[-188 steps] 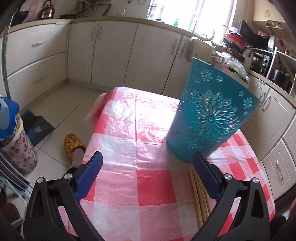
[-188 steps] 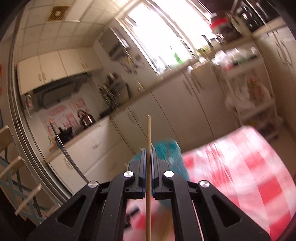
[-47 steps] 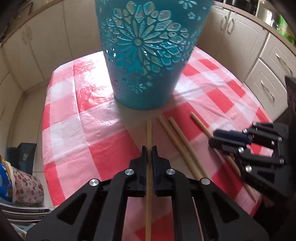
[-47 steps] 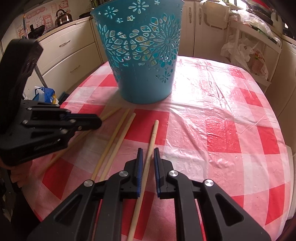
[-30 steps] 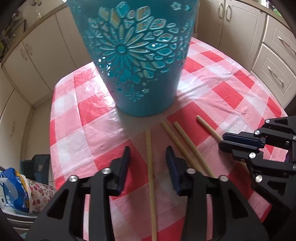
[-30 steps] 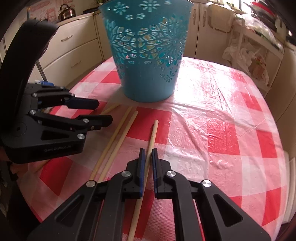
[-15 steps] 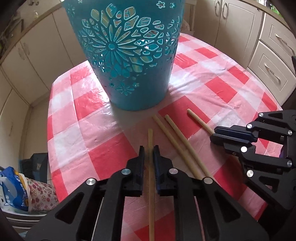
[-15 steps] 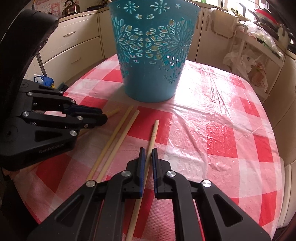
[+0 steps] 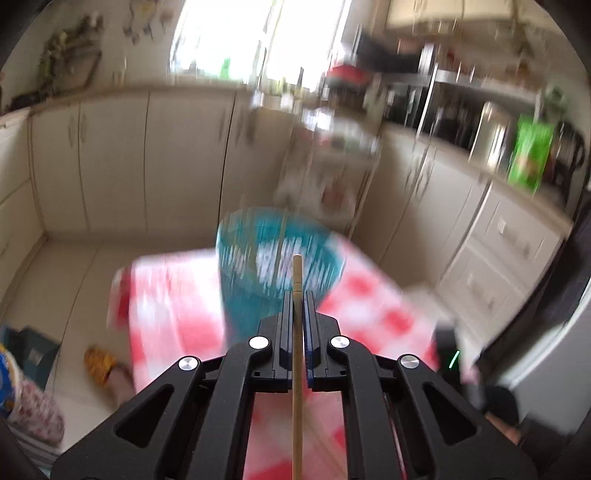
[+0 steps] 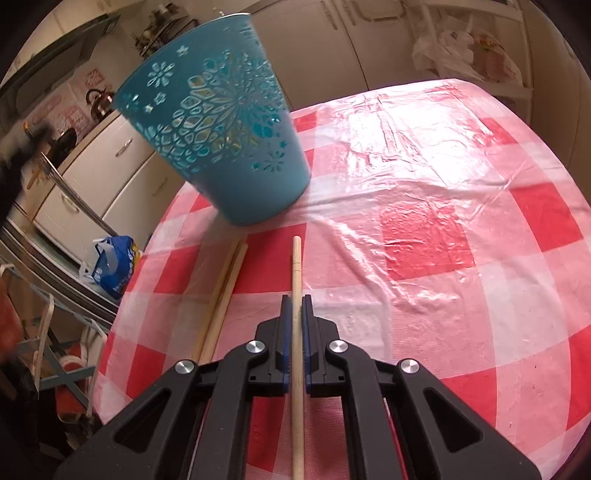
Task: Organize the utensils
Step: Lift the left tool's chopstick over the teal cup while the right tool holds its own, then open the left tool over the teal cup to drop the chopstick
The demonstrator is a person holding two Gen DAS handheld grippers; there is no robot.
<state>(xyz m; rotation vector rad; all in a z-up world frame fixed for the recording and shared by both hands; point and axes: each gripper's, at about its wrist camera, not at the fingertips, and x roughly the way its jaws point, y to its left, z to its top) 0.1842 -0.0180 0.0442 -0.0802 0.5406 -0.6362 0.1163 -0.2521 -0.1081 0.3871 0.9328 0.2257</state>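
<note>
My left gripper pinches one chopstick above the teal basket; my right gripper pinches another chopstick over the tablecloth. Two loose chopsticks remain; some apparently already inside.

Daylight floods in from a blown-out white window, and the left wrist view is smeared with motion blur, so the perforated teal plastic bucket dissolves into streaks. The right wrist view is sharp, with white glare on the glossy red-and-white checked plastic tablecloth. Both fisheye pictures bend straight lines and darken at the corners.
</note>
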